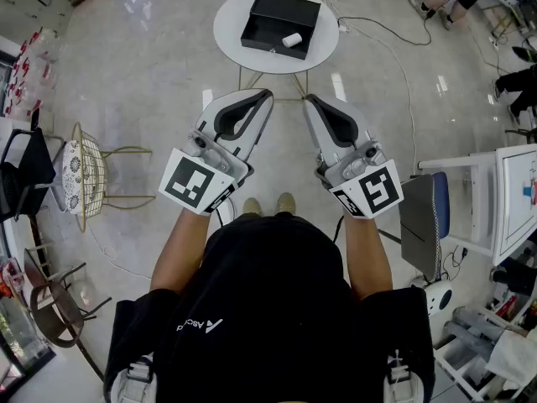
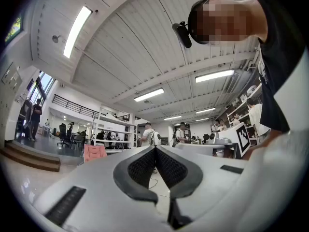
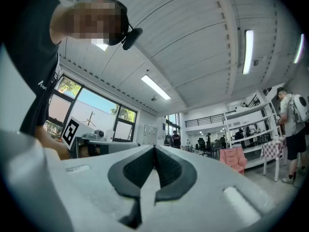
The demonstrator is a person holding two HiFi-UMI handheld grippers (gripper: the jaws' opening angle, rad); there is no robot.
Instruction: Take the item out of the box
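- Head view: black box (image 1: 277, 17) sits open on a round white table (image 1: 233, 32) at the far end of the scene, well apart from both tools. The item (image 1: 292, 39), a small white roll-shaped piece, lies inside the box at its near right corner.
- The left gripper (image 1: 266, 94) and right gripper (image 1: 308, 99) are held side by side near the person's body, tips pointing toward the table, and each looks pressed together. Neither is over the table. A wire chair (image 1: 88, 173) stands at the left, clear of the way forward.
- Left gripper view: the dark pads (image 2: 141, 168) meet at their tips with nothing between them. The camera looks out at the ceiling and the open room, and neither box nor item shows.
- Right gripper view: here too the pads (image 3: 138, 170) touch at the tips and pinch nothing, and the view holds only windows, ceiling and distant shelving.
- Step in hand, as I judge it: the start, before any reach, with the item untouched in the box.
- The next move calls for carrying a gripper forward over the table, tilting it down, spreading its jaws, and lowering them into the near right corner to straddle the item without catching the box wall.
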